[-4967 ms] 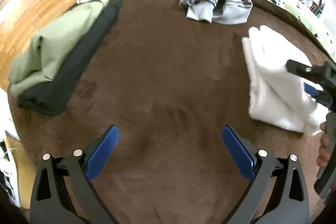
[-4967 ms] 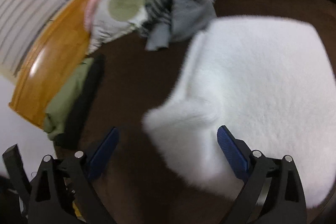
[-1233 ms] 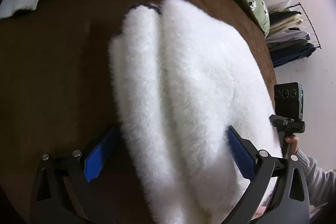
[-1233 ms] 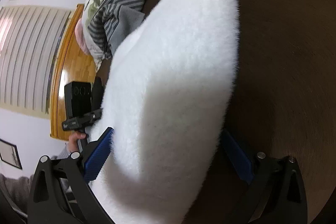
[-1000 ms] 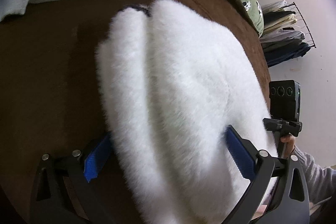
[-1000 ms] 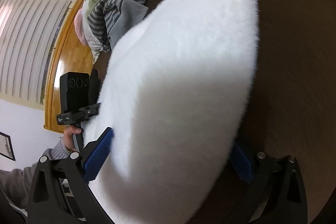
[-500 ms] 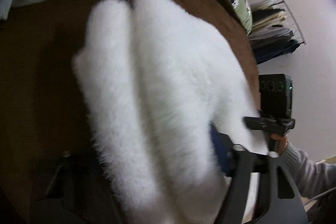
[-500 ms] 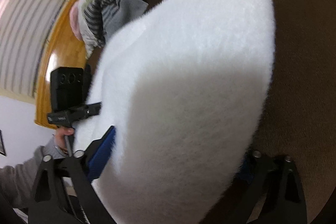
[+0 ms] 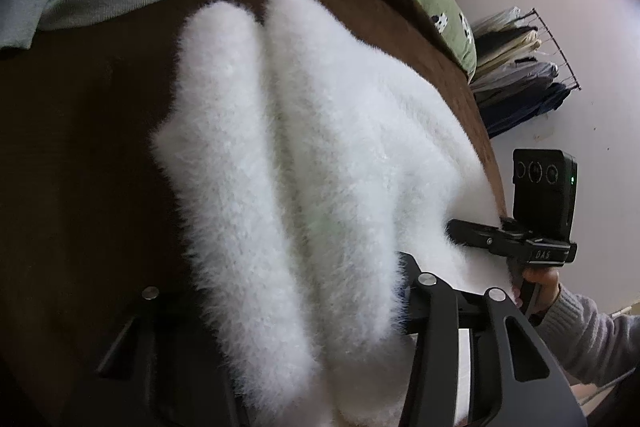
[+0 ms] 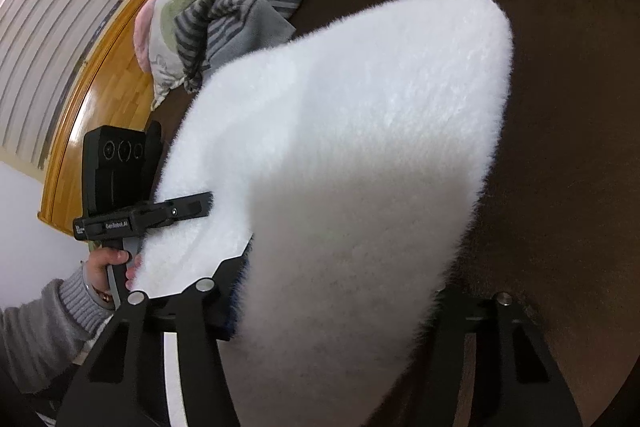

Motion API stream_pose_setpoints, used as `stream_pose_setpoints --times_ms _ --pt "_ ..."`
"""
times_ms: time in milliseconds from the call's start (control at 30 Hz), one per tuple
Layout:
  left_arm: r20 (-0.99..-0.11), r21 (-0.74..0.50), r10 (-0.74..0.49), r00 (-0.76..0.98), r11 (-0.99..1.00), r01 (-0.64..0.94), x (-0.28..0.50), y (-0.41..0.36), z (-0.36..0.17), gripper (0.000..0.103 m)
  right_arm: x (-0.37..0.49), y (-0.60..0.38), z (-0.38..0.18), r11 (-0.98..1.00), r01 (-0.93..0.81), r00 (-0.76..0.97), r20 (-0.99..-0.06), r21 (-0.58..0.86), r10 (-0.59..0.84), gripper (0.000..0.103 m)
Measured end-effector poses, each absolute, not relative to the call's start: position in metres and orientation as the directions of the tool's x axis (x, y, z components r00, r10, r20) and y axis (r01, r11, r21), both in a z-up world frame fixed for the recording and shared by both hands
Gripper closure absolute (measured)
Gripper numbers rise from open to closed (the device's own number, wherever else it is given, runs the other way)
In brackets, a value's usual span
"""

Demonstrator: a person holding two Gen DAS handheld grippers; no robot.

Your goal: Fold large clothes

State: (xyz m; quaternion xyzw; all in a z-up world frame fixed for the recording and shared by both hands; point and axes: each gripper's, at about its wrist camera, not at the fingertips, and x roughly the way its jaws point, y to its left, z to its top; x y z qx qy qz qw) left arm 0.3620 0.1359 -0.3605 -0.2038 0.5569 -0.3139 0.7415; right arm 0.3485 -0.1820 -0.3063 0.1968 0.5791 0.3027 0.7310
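Both claws, the left gripper [image 9: 280, 339] and right gripper [image 10: 340, 323], have just squeezed in and pinch the fluffy white sweater [image 9: 320, 147] on the brown blanket [image 9: 80, 147]. It looks soft, thick and floppy, so grab its edges.

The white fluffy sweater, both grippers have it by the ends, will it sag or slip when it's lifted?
The white sweater is folded in thick soft rolls, so its middle will probably sag between the left gripper and right gripper, whose jaws have just been closing on it. It looks bulky but probably light. The long pile may let the fingers slip a little.
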Motion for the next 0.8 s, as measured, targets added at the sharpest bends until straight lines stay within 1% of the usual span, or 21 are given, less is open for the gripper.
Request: stream_pose_setpoints --times_ms 200,267,367,500,633,700,800 --pt "-0.703 -0.641 -0.678 0.217 0.735 0.221 0.354 0.142 -0.338 0.056 0.348 -0.174 -0.272 0.743 -0.252 0.174 -0.727 0.619 0.665 0.052" --pt "-0.694 -0.651 -0.683 0.229 0.731 0.206 0.349 0.149 -0.328 0.056 0.348 -0.171 -0.253 0.742 -0.262 0.183 -0.723 0.616 0.666 0.053" --pt "-0.703 -0.636 -0.669 0.241 0.744 0.206 0.343 0.151 -0.301 0.057 0.347 -0.169 -0.222 0.739 -0.272 0.193 -0.718 0.616 0.669 0.054" --pt "-0.708 -0.618 -0.655 0.262 0.755 0.219 0.335 0.159 -0.246 0.057 0.345 -0.162 -0.172 0.731 -0.293 0.202 -0.708 0.616 0.677 0.054" --pt "-0.724 -0.571 -0.623 0.295 0.782 0.251 0.32 0.17 -0.176 0.057 0.339 -0.151 -0.107 0.712 -0.319 0.206 -0.688 0.625 0.696 0.054" --pt "-0.725 -0.559 -0.611 0.318 0.792 0.247 0.309 0.18 -0.141 0.057 0.335 -0.145 -0.083 0.707 -0.342 0.204 -0.685 0.619 0.699 0.054" --pt "-0.723 -0.556 -0.598 0.346 0.801 0.222 0.294 0.185 -0.106 0.057 0.329 -0.131 -0.044 0.691 -0.38 0.192 -0.678 0.615 0.71 0.054"
